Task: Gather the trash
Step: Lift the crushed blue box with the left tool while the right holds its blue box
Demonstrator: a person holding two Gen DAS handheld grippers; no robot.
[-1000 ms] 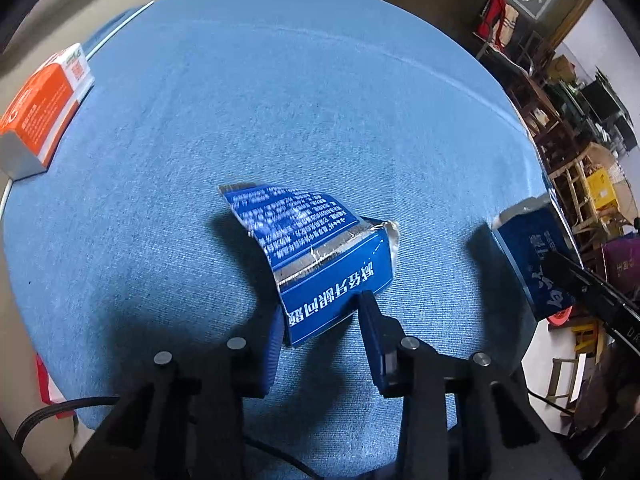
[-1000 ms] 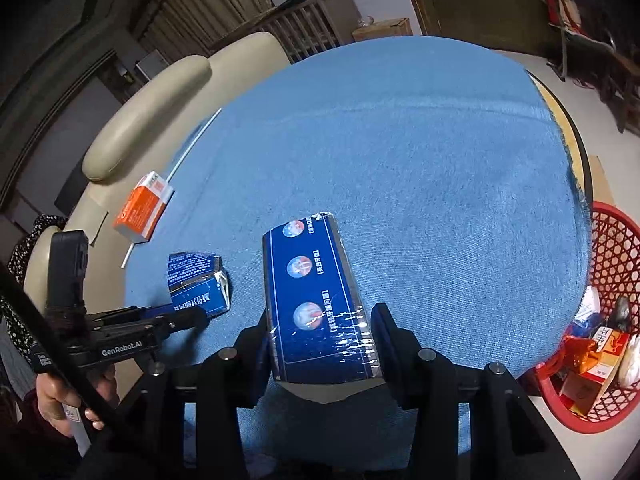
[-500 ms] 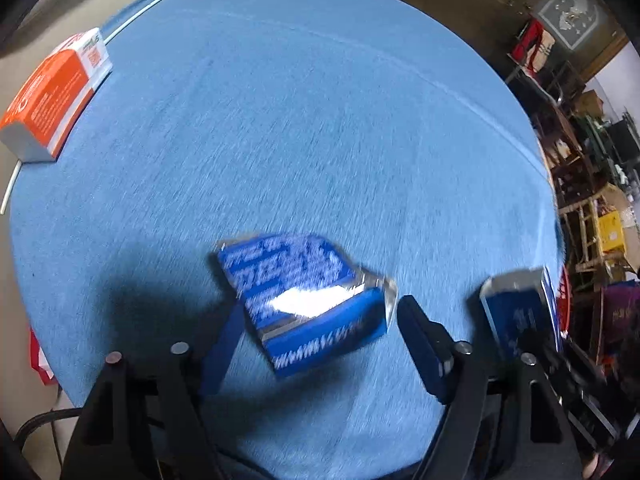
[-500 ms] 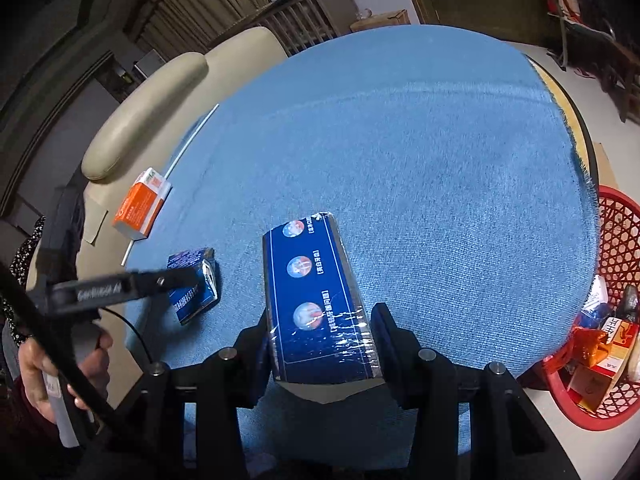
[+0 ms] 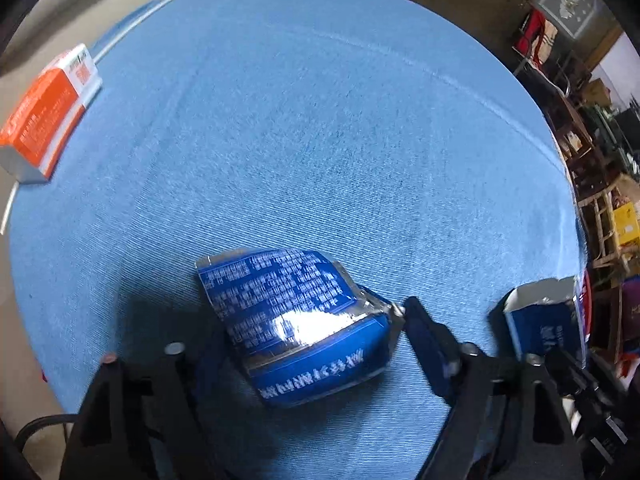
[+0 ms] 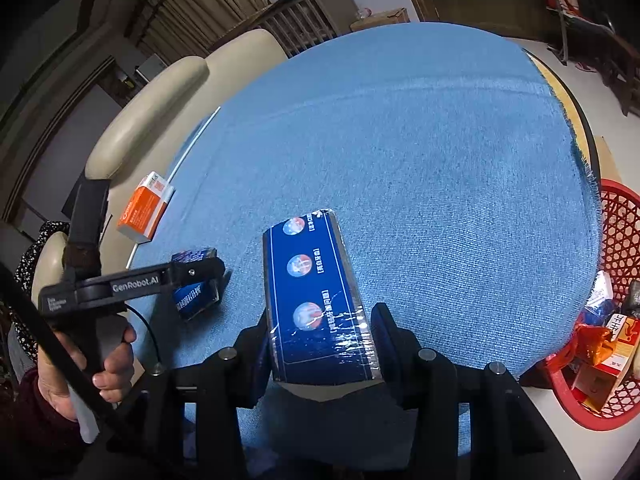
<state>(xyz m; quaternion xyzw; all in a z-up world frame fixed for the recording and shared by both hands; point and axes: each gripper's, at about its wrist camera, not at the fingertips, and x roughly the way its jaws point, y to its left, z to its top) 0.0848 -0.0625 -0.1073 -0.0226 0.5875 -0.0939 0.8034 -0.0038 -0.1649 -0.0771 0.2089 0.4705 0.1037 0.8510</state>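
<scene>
A crumpled blue carton (image 5: 296, 320) lies on the blue tablecloth (image 5: 320, 140), between the spread fingers of my open left gripper (image 5: 308, 344); it also shows in the right wrist view (image 6: 196, 292). The right finger tip touches its torn corner. My right gripper (image 6: 320, 344) is shut on a long dark blue box (image 6: 316, 300) and holds it above the near table edge; the box also shows in the left wrist view (image 5: 544, 328). An orange and white box (image 5: 44, 112) lies at the table's left edge.
A red mesh basket (image 6: 608, 320) with several pieces of trash stands on the floor right of the table. A cream sofa (image 6: 160, 120) runs behind the table's left side. Chairs and furniture stand far right.
My left gripper has opened and let go of the crumpled blue carton, which now lies between the spread fingers. The right gripper has kept still with its box.
</scene>
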